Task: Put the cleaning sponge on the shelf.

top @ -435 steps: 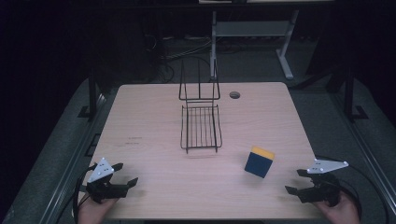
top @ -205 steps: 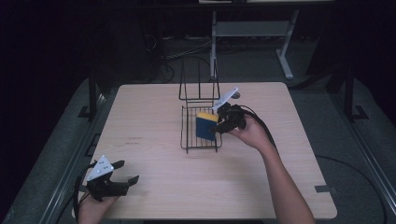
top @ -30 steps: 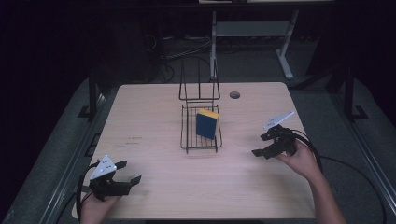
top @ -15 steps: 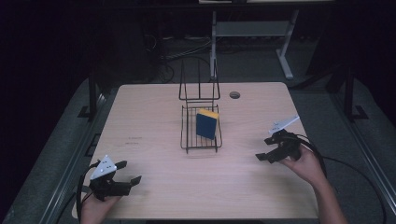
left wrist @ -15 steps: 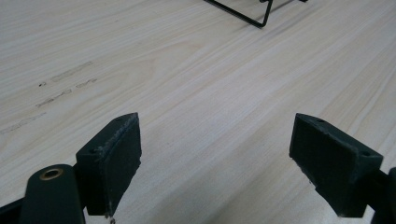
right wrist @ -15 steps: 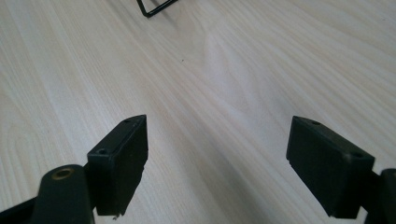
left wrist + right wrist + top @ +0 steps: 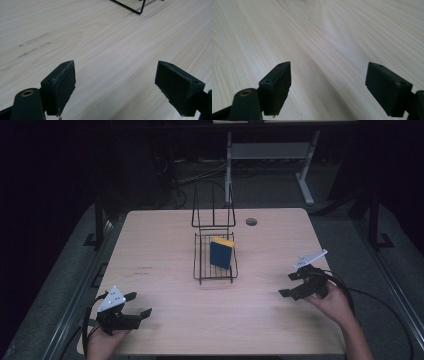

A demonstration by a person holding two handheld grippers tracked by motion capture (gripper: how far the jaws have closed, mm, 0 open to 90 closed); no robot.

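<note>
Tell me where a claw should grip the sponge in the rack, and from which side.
Grip the sponge by its yellow top edge, coming straight down from above. It stands on edge inside the wire rack, so its top rises above the low wires and is free, while the rack's tall back blocks the far side. The open right claw is nearer, probably the easier choice.

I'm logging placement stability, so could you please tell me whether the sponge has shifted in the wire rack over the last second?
No. The sponge stands at the same spot against the wire rack, on its right side, upright, yellow edge up.
</note>
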